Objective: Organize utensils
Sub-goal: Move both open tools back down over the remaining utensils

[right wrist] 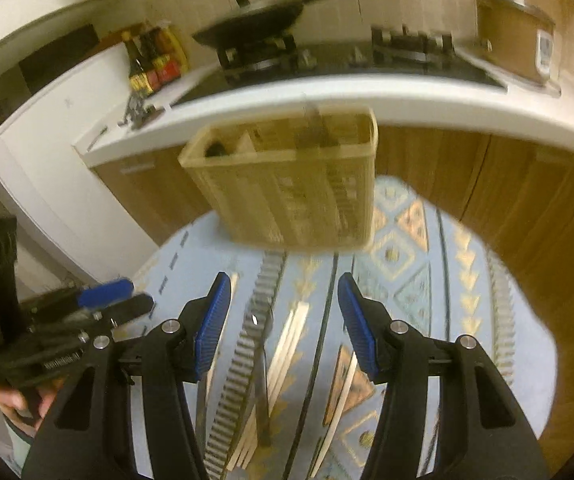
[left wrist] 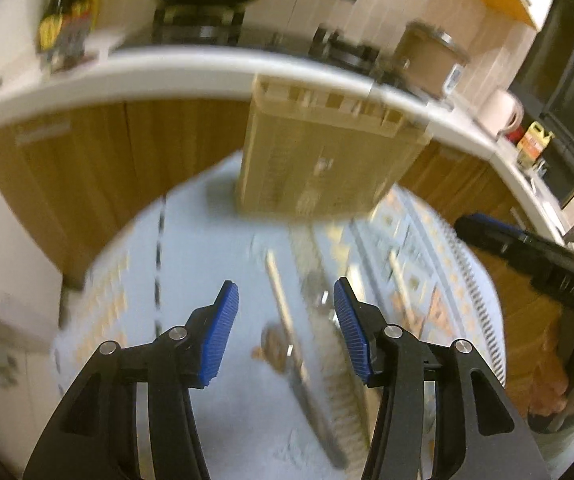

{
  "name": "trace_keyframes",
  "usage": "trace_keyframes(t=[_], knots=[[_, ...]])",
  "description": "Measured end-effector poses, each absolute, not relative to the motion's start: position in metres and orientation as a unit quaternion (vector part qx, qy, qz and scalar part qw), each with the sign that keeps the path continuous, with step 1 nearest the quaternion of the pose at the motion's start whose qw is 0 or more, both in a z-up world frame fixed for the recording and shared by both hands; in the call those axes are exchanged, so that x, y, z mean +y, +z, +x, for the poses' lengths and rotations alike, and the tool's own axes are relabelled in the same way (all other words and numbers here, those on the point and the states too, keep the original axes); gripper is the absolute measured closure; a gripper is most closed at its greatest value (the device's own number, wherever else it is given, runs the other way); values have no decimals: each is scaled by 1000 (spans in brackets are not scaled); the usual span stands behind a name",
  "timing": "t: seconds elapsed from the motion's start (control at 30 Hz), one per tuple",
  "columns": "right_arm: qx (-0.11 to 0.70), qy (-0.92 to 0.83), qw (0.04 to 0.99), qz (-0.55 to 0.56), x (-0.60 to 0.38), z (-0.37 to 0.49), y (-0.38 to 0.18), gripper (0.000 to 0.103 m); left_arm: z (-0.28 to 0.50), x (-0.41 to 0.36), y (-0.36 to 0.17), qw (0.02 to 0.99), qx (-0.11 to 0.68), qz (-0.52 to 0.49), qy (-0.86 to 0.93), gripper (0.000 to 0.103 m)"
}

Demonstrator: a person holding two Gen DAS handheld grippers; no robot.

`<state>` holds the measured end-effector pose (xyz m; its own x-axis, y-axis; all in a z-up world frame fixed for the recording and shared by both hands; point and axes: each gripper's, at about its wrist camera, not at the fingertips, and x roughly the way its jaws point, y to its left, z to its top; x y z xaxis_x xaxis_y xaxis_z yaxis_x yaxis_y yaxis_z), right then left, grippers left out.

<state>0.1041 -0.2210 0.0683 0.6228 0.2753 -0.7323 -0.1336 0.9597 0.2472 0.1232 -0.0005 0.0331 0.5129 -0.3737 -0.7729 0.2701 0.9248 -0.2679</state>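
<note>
Left gripper: my left gripper (left wrist: 286, 304) hangs over the cloth with its blue pads spread wide, nothing between them.
Right gripper: my right gripper (right wrist: 283, 295) is likewise released, pads wide apart and holding nothing; it also shows at the right edge of the left wrist view (left wrist: 527, 248).
Cloth: a light blue patterned tablecloth (right wrist: 407, 248) covers the table under both tools.
Utensil holder: a beige slotted utensil holder (right wrist: 287, 184) stands upright at the far edge of the cloth, ahead of both grippers, with something dark and some pale sticks inside; blur hides what they are.
Chopsticks: several pale chopsticks (right wrist: 283, 356) lie loose on the cloth just below and between my right pads, running toward the near edge.
Dark utensil: a dark-handled utensil (right wrist: 262, 368) lies just beside the chopsticks, at their left; I cannot tell whether it touches them.
Left view utensils: under my left pads a long pale stick (left wrist: 283, 304) and a blurred grey utensil (left wrist: 311, 400) lie on the cloth.
Background: behind the holder runs a white counter (right wrist: 407, 100) with a black pan (right wrist: 255, 20) on the stove and dark sauce bottles (right wrist: 151, 60) at its left.
</note>
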Motion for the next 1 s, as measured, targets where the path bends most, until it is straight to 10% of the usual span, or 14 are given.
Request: trace_keyframes(t=[1.0], knots=[[492,117,854,127,-221,114,-5,51,100,-43,-47,857,493,24,-144,79]])
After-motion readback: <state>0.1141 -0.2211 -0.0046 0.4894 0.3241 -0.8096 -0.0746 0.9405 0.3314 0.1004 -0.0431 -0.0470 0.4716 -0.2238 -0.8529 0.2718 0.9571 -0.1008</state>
